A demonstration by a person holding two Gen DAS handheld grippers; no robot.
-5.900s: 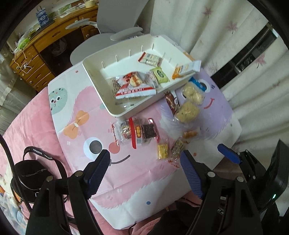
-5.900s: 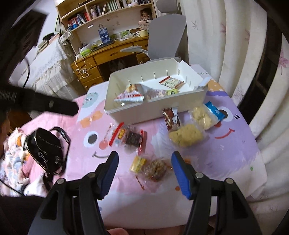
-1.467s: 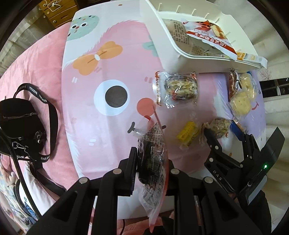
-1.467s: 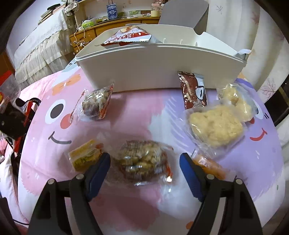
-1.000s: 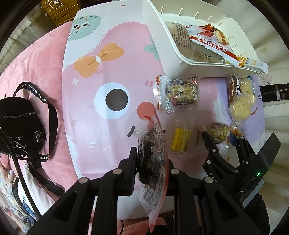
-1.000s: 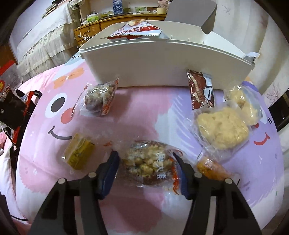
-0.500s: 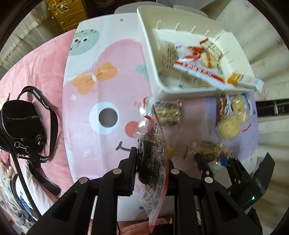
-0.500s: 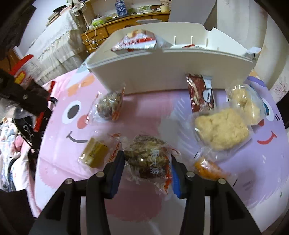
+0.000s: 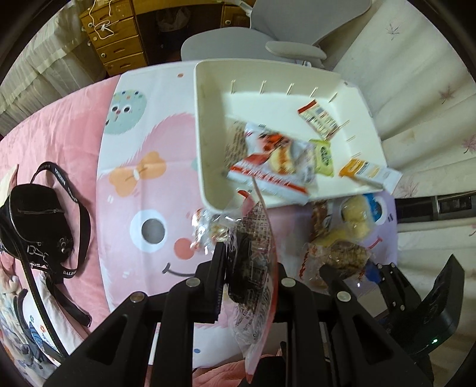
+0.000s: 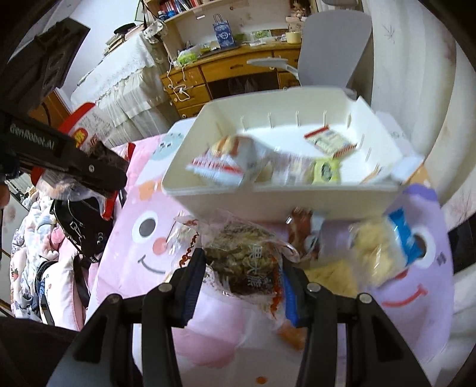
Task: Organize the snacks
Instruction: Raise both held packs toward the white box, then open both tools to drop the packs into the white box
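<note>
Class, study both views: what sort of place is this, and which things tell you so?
Probably a bedroom or home study: a wooden desk with drawers, a bookshelf above it, and a grey office chair.

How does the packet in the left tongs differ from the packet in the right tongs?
The left packet is held edge-on, upright, and shows dark pieces behind red-trimmed printing; the right packet faces the camera flat and shows brown, nutty clusters. The left tongs stand narrow; the right tongs stand wider around a thicker packet. Both are clear wrappers, held above the tablecloth.
</note>
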